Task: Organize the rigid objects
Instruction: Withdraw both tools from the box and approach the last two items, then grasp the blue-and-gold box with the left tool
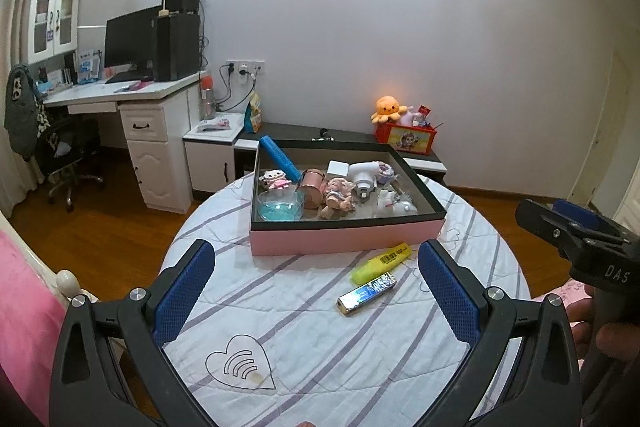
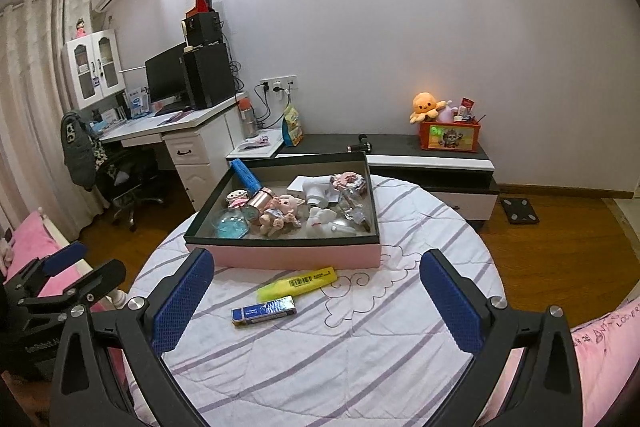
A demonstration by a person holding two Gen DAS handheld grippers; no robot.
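Note:
A yellow highlighter (image 1: pixel 382 262) (image 2: pixel 297 283) and a shiny blue-silver bar (image 1: pixel 367 294) (image 2: pixel 264 311) lie on the round cloth-covered table (image 1: pixel 312 347) (image 2: pixel 360 347), just in front of a pink box (image 1: pixel 344 237) (image 2: pixel 296 254). The box holds several small toys, a blue bowl (image 1: pixel 280 210) and a blue stick (image 1: pixel 279 158). My left gripper (image 1: pixel 316 291) is open and empty, hovering above the table before both loose items. My right gripper (image 2: pixel 316 297) is open and empty, with both items to its left of centre. Each gripper shows at the edge of the other's view.
A white desk (image 1: pixel 132 95) with monitor and chair stands at the left. A low black-and-white cabinet (image 2: pixel 432 155) behind the table carries an orange toy box (image 2: pixel 450 135). Pink bedding (image 1: pixel 24 307) lies at the left and at the right (image 2: pixel 600 355).

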